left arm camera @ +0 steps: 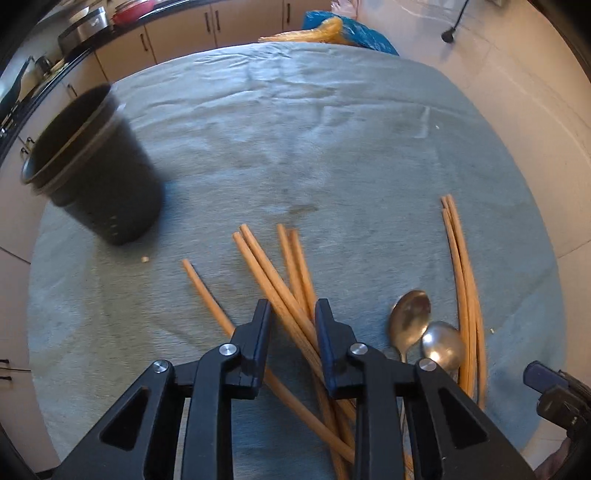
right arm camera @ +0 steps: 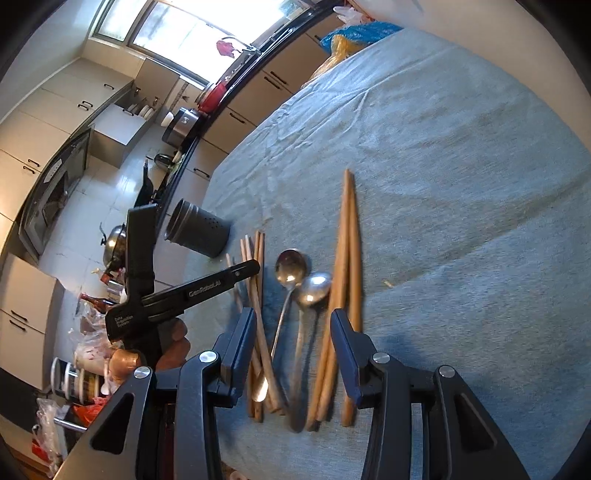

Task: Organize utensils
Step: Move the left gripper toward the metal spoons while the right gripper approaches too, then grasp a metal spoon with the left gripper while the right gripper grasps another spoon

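Several wooden chopsticks (left arm camera: 275, 280) lie fanned on the blue-grey cloth. My left gripper (left arm camera: 291, 314) is open, its fingers either side of a few of them, just above the cloth. Two metal spoons (left arm camera: 410, 317) lie to the right, beside another bundle of chopsticks (left arm camera: 463, 288). A black perforated utensil holder (left arm camera: 96, 166) stands at the left. In the right wrist view, my right gripper (right arm camera: 293, 325) is open above the spoons (right arm camera: 314, 288) and chopsticks (right arm camera: 349, 236); the holder (right arm camera: 199, 230) is far left, and the left gripper (right arm camera: 207, 288) reaches in from the left.
The cloth-covered table (left arm camera: 332, 129) drops off at its rounded edges. Kitchen cabinets and a counter (left arm camera: 177, 33) stand behind it. A blue and orange plastic bag (left arm camera: 343, 29) sits past the far edge. The floor at the left holds pots and bottles (right arm camera: 110, 243).
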Demonstrator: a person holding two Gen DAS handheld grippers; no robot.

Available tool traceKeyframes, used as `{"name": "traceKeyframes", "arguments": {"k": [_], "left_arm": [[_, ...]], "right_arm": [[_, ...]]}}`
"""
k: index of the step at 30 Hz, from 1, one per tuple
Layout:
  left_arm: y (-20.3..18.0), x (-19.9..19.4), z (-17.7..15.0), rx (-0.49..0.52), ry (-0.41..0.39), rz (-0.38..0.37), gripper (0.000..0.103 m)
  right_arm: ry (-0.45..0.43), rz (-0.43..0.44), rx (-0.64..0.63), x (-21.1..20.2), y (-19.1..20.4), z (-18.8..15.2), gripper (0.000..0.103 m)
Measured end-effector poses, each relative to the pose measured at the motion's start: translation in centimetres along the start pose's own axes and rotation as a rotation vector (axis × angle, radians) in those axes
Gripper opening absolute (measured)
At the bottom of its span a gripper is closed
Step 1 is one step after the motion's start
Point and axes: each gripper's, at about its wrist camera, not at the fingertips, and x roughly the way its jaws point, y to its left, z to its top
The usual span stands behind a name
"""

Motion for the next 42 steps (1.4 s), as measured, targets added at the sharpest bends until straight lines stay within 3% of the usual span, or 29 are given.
{"name": "traceKeyframes", "arguments": {"k": [4, 7, 11, 16, 22, 25, 28, 42], "left_arm": [[0.0, -1.6, 0.4, -0.014, -0.028, -0.079, 0.024], [-1.3, -2.1, 0.7, 0.025, -0.044, -0.093, 0.027], [-3.0, -0.6, 0.9, 0.071, 0.007, -0.144, 0.028], [-4.3, 1.4, 0.8, 0.101, 0.047, -0.123, 0.028], [-6.9, 2.4, -0.2, 0.185, 0.042, -0.131, 0.027], [-7.5, 2.1, -0.6, 0.194, 0.012, -0.108, 0.013], [-7.1, 1.5, -0.7, 0.162, -0.008, -0.145, 0.004], [-3.5, -2.9, -2.0, 0.103, -0.139, -0.142, 0.002]], "right_arm": [[0.036, 0.041, 0.047, 1.6, -0.1, 0.2, 0.046], [0.062, 0.034, 0.091, 2.7, -0.2, 0.0, 0.046], [0.096, 0.040, 0.152, 4.3, -0.2, -0.5, 0.046], [0.126, -0.017, 0.166, 5.7, 0.1, -1.0, 0.046], [0.116, -0.054, 0.141, 5.1, 0.2, -0.7, 0.046], [0.110, -0.057, 0.135, 4.5, -0.1, -0.9, 0.046], [0.100, -0.051, 0.132, 4.0, -0.3, -0.9, 0.046], [0.094, -0.051, 0.179, 5.7, -1.1, 0.4, 0.046]]}}
